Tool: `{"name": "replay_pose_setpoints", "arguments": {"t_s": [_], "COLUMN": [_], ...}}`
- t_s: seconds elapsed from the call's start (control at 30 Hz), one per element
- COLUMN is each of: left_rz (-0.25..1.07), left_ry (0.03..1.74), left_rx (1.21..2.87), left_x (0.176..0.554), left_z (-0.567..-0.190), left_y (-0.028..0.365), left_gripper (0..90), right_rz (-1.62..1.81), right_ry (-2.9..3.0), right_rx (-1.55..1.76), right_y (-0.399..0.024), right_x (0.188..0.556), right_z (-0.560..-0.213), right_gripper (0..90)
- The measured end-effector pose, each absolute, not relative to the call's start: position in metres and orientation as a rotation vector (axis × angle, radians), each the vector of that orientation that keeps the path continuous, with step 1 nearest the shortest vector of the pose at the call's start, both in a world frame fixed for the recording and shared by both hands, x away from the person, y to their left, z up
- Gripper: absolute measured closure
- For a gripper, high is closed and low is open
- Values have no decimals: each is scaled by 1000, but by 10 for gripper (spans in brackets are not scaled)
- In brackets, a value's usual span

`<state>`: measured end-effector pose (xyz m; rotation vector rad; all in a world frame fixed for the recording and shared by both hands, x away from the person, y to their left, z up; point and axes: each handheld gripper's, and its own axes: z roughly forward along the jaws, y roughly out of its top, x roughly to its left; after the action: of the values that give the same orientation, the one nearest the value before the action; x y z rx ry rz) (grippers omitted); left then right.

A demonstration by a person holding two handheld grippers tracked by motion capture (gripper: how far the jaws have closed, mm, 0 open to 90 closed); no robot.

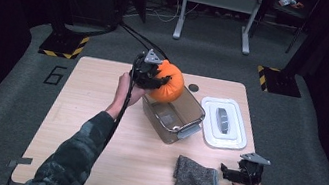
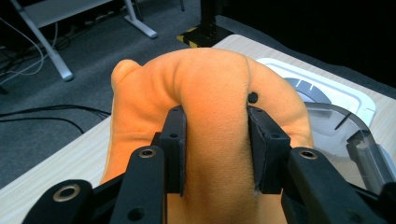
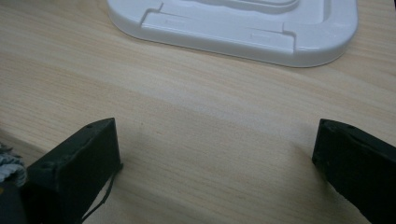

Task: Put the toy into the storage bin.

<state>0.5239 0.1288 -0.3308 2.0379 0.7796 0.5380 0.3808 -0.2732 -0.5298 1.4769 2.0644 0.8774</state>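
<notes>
Now my left tongs (image 1: 155,76) squeeze the soft orange plush toy (image 1: 170,82) above the clear plastic box (image 1: 172,114). Next I lower it in. My right tongs (image 1: 229,173) wait open, empty.

The wooden table (image 1: 96,126) bears a clear bin (image 1: 168,118), white lid (image 1: 224,124) and grey cloth (image 1: 197,180).

Only legible mark: "6" on floor (image 1: 55,76), left of table (image 1: 81,124).
</notes>
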Motion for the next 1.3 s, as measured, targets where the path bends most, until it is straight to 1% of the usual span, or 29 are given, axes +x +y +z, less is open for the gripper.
{"name": "replay_pose_setpoints", "arguments": {"t_s": [0.33, 0.43, 0.7, 1.13, 1.3], "left_rz": [505, 476, 462, 421, 413], "left_ry": [788, 779, 790, 839, 858], "left_rx": [2066, 2088, 2121, 2170, 2190], "left_x": [527, 530, 534, 543, 546], "left_z": [-348, -357, -372, -395, -401], "left_y": [122, 120, 117, 116, 116], "left_gripper": [625, 622, 616, 589, 564], "right_rz": [877, 876, 876, 876, 876], "right_ry": [2065, 2068, 2068, 2068, 2068], "right_rx": [1474, 1471, 1471, 1471, 1471], "right_y": [-273, -274, -274, -274, -273], "right_x": [381, 381, 381, 381, 381], "right_z": [-530, -530, -530, -530, -530], "right_gripper": [0, 0, 0, 0, 0]}}
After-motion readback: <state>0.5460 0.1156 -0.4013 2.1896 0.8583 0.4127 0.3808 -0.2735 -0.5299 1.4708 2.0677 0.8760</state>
